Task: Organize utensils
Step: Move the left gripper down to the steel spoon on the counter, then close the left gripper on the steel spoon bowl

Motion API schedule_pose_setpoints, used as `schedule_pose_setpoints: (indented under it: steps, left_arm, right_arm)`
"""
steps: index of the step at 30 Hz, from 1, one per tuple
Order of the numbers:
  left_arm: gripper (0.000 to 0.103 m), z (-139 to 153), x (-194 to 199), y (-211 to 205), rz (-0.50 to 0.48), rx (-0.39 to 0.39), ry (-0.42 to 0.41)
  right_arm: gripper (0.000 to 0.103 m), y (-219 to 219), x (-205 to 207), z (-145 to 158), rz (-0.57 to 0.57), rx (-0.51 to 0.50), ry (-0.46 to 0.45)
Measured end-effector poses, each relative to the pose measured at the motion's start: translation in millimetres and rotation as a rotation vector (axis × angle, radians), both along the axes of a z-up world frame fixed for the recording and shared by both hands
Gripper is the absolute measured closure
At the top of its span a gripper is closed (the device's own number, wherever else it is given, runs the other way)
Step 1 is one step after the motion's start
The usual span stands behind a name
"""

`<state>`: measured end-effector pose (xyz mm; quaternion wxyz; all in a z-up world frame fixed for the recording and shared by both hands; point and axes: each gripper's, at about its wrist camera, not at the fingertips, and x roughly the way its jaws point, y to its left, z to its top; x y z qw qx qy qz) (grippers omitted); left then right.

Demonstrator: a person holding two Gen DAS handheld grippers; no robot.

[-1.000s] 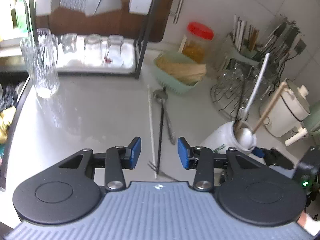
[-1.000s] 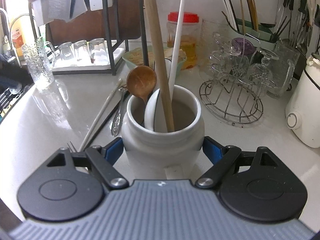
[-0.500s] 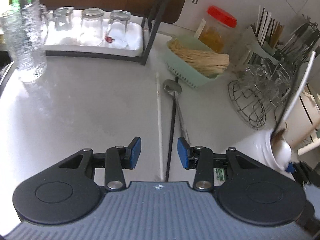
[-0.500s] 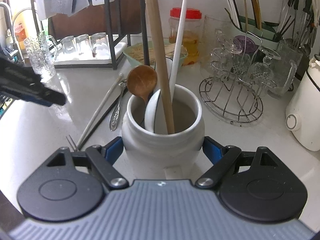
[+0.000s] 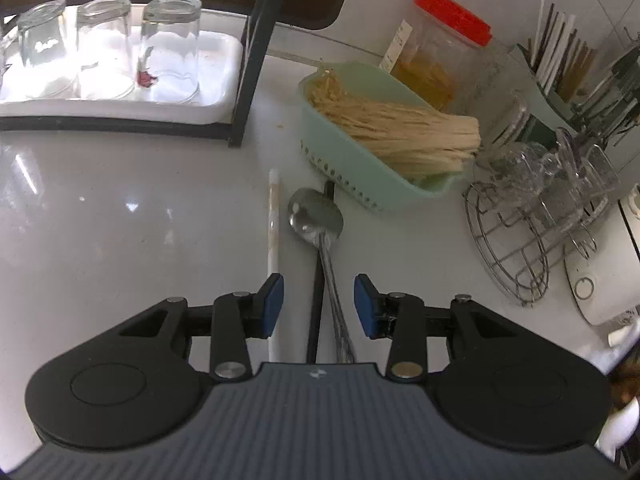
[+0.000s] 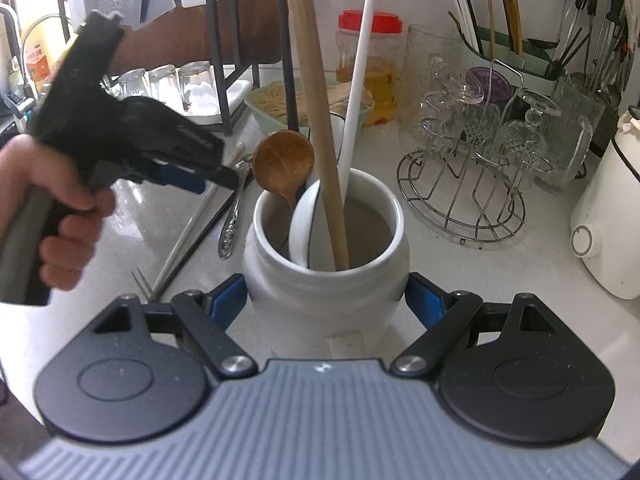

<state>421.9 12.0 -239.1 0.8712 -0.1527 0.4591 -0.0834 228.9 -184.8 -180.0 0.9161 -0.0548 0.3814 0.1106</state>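
- Left tongs (image 5: 319, 304) stand partly open, empty, above a silver metal spoon (image 5: 320, 224) and thin black fork (image 5: 316, 312) lying on the glossy white worktop (image 5: 140, 220).
- Right tongs (image 6: 326, 304) clamp the white ceramic utensil jar (image 6: 326, 280).

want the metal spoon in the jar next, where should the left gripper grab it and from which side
Probably mid-handle. The metal spoon lies flat on the counter, bowl toward the green basket, its thin handle running back between the open left gripper pads. Come straight down from above, jaws across the handle. The black fork handle lies close alongside, so centre on the spoon.
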Motion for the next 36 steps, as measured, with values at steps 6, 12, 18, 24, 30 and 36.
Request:
schedule_pose_setpoints:
  steps: [6,12,18,24,30,36]
  left_arm:
    - [0.059,-8.0,19.7,-9.2,-0.003,0.024,-0.001]
    - [0.057,-7.4,33.3,-18.8,0.008,0.082,-0.011]
    - [0.050,-6.9,48.8,-24.4,0.024,0.109,-0.005]
    - [0.049,-5.9,61.8,-35.1,-0.003,0.173,0.012]
    - [0.061,-5.9,69.2,-42.7,-0.039,0.212,0.014]
    - [0.062,-7.9,66.9,-38.8,-0.051,0.192,0.006]
  right_arm:
    - [0.015,-0.2,1.1,-0.6,-0.015,0.004,0.006]
    - [0.015,0.1,0.8,-0.5,-0.026,0.005,0.007]
    - [0.015,-0.2,1.5,-0.2,-0.027,0.005,0.010]
    - [0.015,0.3,0.6,-0.3,-0.033,0.006,0.010]
    - [0.015,0.3,0.7,0.0,-0.034,0.005,0.015]
    - [0.015,-0.2,1.9,-0.1,-0.033,0.005,0.019]
